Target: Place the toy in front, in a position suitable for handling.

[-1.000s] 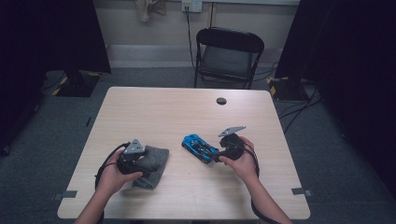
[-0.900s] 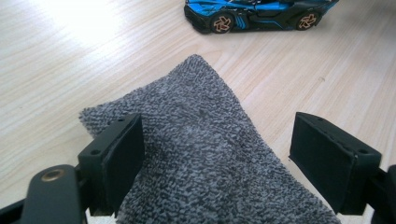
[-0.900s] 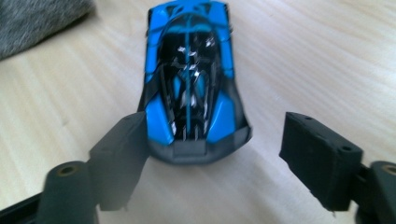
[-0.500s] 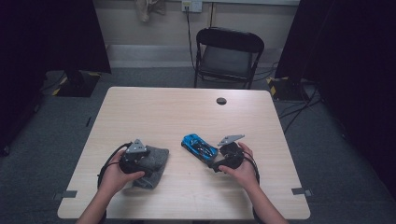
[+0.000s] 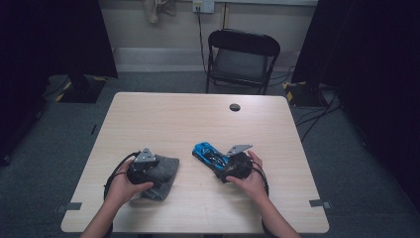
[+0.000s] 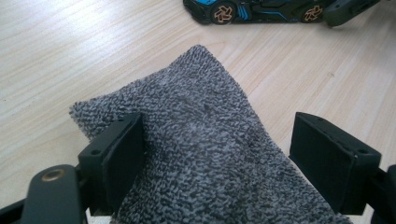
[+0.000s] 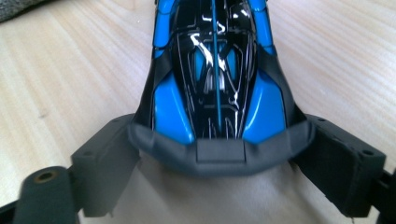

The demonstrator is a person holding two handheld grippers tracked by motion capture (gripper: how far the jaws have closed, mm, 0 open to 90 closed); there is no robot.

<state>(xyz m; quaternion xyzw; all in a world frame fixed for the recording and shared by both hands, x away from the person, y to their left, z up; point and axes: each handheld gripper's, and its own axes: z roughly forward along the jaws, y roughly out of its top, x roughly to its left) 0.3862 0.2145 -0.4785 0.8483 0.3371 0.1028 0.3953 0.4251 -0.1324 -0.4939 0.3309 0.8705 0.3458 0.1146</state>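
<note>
A blue and black toy car (image 5: 207,151) stands on the table (image 5: 198,119), right of centre. My right gripper (image 5: 222,162) sits low behind it, and its jaws have just been opening. They stand open around the car's (image 7: 215,70) tail, the grey rear wing reaching from one pad to the other of the right gripper (image 7: 219,133). A folded grey towel cloth (image 5: 167,172) lies at the front left. My left gripper (image 5: 156,168) rests on it, open. The cloth (image 6: 196,93) bulges between the jaws of the left gripper (image 6: 215,137); it touches the left pad and stays off the right pad's tip.
A small black round disc (image 5: 235,107) sits on the table's far side. A black folding chair (image 5: 242,54) stands behind the table. Dark curtains hang on both sides, and cables lie on the floor at the right.
My right gripper has come down from above the table and now sits low with its jaws around the car's tail. The car, the cloth and the left gripper have stayed put.
</note>
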